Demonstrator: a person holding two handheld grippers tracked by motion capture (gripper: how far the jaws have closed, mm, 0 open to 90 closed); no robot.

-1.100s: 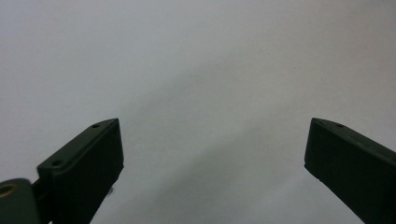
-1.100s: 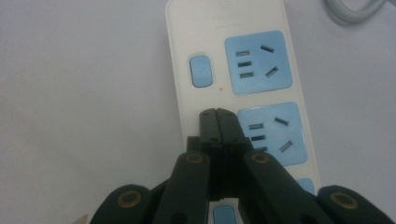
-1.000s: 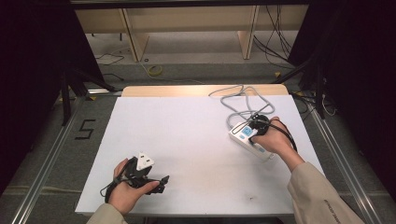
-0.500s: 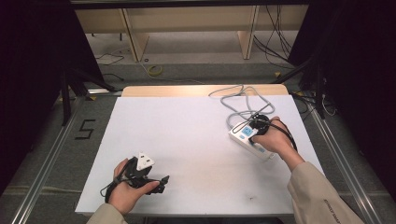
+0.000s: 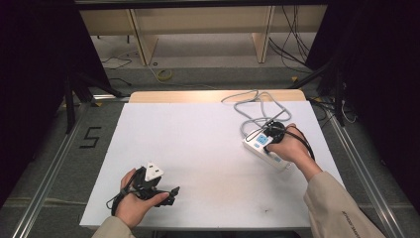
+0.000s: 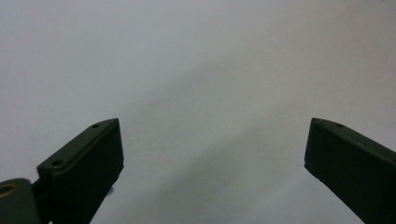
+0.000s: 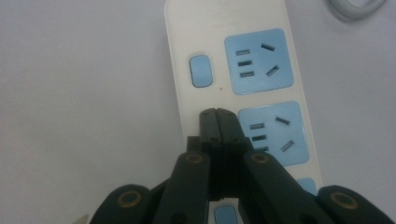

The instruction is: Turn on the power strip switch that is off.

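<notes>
Right gripper [image 7: 217, 114] jaws pressed together, empty, over power strip [image 7: 233, 56] near table's right edge | left gripper [image 6: 212, 149] wide apart, empty | risk: closed tips slip off switch [image 7: 201, 71], shoving strip.

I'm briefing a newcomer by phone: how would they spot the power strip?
On the white table, look to its right side, where a grey cable loops near the far edge. The power strip lies there under the right claw: a white bar with blue sockets and blue switches.

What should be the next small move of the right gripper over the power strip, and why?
Probably lower the right gripper straight down. Its jaws are shut and sit over the power strip, between the two blue switches, so they may be about to press one.
</notes>
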